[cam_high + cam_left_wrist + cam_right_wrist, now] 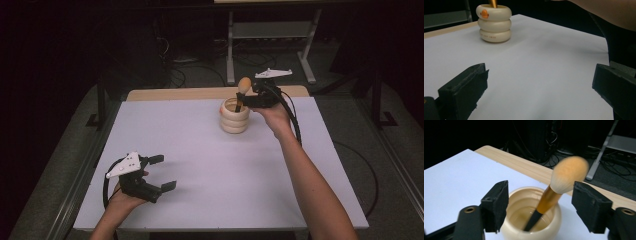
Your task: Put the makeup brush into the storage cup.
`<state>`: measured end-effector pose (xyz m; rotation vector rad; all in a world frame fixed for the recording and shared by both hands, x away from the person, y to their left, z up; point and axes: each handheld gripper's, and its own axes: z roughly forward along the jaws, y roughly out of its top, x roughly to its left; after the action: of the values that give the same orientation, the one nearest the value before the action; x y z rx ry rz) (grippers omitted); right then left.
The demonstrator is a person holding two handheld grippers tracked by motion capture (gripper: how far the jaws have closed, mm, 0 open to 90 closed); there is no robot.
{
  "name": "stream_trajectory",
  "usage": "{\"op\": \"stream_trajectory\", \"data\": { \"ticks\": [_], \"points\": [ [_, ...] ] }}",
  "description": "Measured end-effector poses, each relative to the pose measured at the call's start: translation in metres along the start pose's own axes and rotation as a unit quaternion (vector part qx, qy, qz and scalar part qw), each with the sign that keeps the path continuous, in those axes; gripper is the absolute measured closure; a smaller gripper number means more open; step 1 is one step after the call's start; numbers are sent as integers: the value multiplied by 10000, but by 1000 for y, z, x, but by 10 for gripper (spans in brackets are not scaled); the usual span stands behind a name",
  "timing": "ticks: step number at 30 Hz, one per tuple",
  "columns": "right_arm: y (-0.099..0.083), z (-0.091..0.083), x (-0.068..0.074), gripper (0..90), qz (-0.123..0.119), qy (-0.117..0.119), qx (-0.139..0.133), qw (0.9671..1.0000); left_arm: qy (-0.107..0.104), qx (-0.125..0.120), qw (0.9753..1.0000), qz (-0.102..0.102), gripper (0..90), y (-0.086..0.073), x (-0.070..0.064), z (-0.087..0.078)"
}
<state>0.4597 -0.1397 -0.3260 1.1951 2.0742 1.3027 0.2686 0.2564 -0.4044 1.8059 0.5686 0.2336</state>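
Observation:
A cream ribbed cup [235, 119] stands at the back of the white board [210, 170]. In it leans a makeup brush [243, 86] with an orange-tipped head, gold ferrule and black handle. My right gripper [246, 99] hovers just over the cup's right side. Its own view shows the right gripper [542, 205] open, jaws either side of the brush [567, 173] without touching it, above the cup [531, 222]. My left gripper [162, 172] rests open and empty at the near left. From the left gripper [539, 87] the cup [494, 23] stands far ahead.
The wooden tabletop [190, 93] shows as a strip behind the white board. A metal stand [270, 30] and cables sit on the dark floor beyond. The person's right forearm [310, 185] crosses the board's right side, and that forearm [604, 10] fills the upper right corner.

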Motion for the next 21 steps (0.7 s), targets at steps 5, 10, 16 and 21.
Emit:
{"op": "stream_trajectory", "data": {
  "ticks": [5, 10, 16, 21],
  "points": [
    [-5, -6, -3, 272, -19, 4, 14, 10000, 8, 20, 10000, 22, 0, 0, 0, 0],
    [-10, -9, -5, 260, 13, 68, 83, 9999, 10, 21, 10000, 39, 0, 1, 0, 1],
    [-19, -14, -7, 232, 41, 153, 69, 9999, 24, 26, 10000, -5, 0, 0, 0, 1],
    [-25, -19, -8, 134, -13, 195, -1, 9998, 34, -11, 10000, -30, 0, 1, 0, 0]
  ]
}}
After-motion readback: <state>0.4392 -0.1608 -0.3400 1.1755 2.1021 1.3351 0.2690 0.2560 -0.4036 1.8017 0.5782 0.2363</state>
